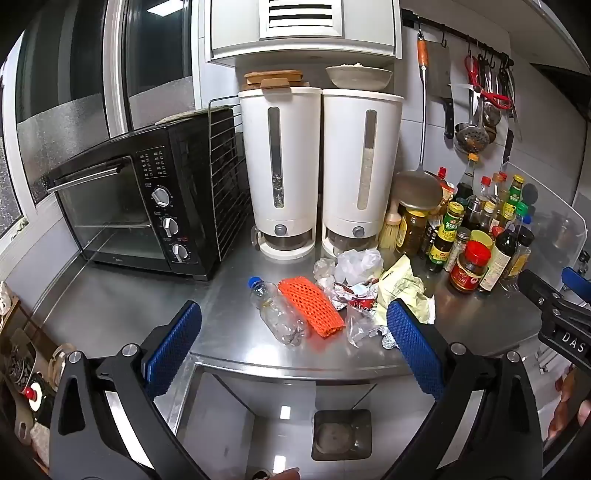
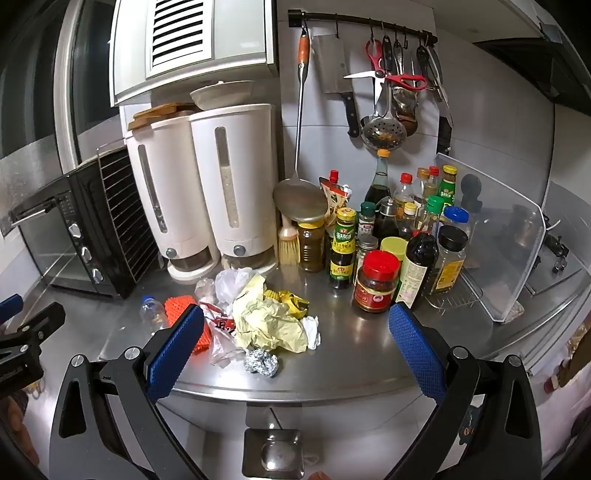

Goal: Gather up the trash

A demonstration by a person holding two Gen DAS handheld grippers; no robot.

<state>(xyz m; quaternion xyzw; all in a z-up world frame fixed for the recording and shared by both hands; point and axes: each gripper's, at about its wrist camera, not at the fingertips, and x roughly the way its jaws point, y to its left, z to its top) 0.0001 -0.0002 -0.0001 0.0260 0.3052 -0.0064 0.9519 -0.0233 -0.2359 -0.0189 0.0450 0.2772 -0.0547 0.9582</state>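
Several pieces of trash lie in one heap near the front edge of the steel surface (image 1: pixel 129 306): an empty plastic bottle (image 1: pixel 275 314) with a blue cap, an orange foam net (image 1: pixel 312 308) touching it, a crumpled yellowish paper (image 2: pixel 269 321), a white plastic bag (image 1: pixel 358 264) and a small foil ball (image 2: pixel 261 362). Both tongs hover before this front edge, above the floor, and touch nothing: the left tongs (image 1: pixel 293 347) are fully released, and the right tongs (image 2: pixel 295 350) are also spread wide and empty. At the back left corner stands a black oven (image 1: pixel 129 206), and beside it two white dispensers (image 1: pixel 319 170) stand against the wall. Many sauce bottles (image 2: pixel 399 243) crowd the back right part. Kitchen tools hang from a black rail (image 2: pixel 362 22) on the grey tiled wall.
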